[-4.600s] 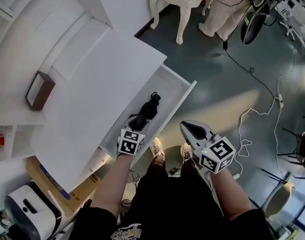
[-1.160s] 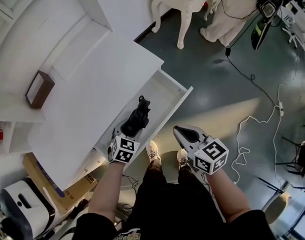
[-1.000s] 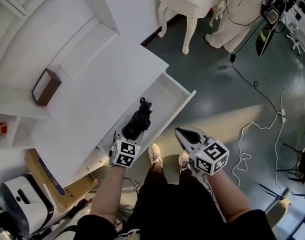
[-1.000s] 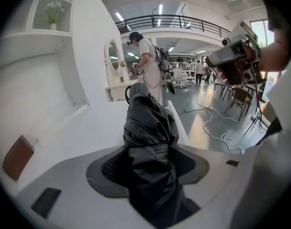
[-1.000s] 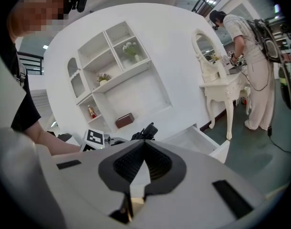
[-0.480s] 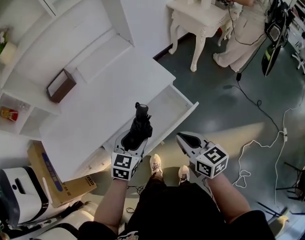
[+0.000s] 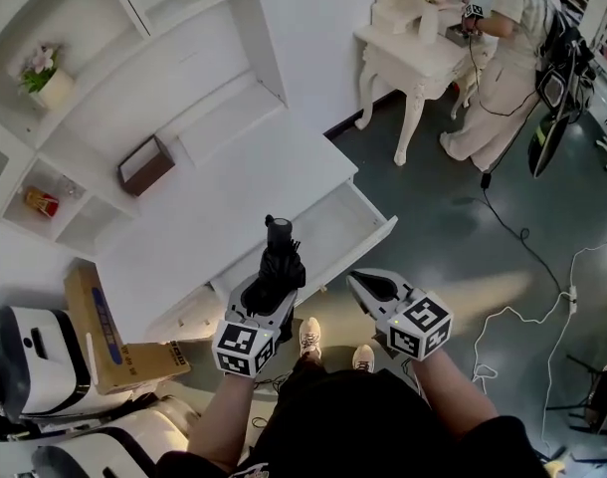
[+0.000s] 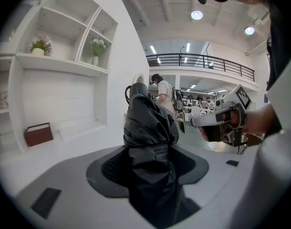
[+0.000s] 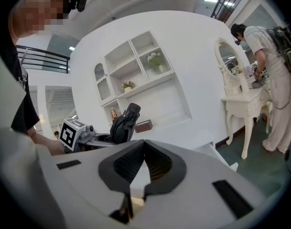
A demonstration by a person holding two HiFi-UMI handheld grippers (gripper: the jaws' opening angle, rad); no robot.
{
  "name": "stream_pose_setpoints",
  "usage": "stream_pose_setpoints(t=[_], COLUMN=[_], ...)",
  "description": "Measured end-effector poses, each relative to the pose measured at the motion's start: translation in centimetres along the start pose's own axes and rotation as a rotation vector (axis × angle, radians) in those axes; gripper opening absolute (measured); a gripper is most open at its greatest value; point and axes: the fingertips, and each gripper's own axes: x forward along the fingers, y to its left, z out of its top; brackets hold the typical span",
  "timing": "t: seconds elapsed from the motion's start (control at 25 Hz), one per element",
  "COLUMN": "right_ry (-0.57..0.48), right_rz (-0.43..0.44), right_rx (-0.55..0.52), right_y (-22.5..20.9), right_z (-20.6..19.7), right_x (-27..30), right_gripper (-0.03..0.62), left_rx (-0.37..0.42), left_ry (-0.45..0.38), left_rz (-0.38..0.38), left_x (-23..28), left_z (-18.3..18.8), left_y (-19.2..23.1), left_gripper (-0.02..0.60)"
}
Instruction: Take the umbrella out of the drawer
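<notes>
A folded black umbrella [image 7: 276, 265] stands upright in my left gripper [image 7: 267, 289], which is shut on it, held above the front of the open white drawer [image 7: 335, 229]. In the left gripper view the umbrella [image 8: 148, 142] fills the space between the jaws and rises past them. My right gripper [image 7: 366, 287] hangs to the right of the drawer over the floor, jaws shut on nothing. From the right gripper view the umbrella [image 9: 124, 123] shows at the left beside the left gripper's marker cube [image 9: 71, 132].
The white desk top [image 7: 224, 217] carries a brown box [image 7: 146, 164] below wall shelves [image 7: 104, 58]. A cardboard box [image 7: 109, 337] and a white machine [image 7: 30, 347] stand at the left. A person [image 7: 512, 58] stands at a white dressing table [image 7: 423, 53]; cables [image 7: 527, 267] lie across the floor.
The left gripper has lifted the umbrella out of the drawer and raised it upright. The head view has tilted up, showing more shelves. The right gripper has stayed in place.
</notes>
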Motion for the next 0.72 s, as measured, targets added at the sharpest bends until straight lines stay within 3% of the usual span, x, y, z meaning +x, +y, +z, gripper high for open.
stream_pose_setpoints(t=[0.44,0.72], right_ry=[0.018,0.064], right_rz=[0.136,0.206], right_rx=[-0.041,-0.022], right_y=[2.5,3.8], right_z=[-0.9,-2.6], right_x=[-4.5,-4.9], right_gripper=[0.003,0.002], left_rx=[-0.06,-0.1], left_ry=[-0.044,-0.031], left_rz=[0.064,0.111], left_x=[-4.4,-6.9], left_z=[-0.5,-1.7], left_y=[-7.2,-9.6], left_gripper=[0.256,0.256])
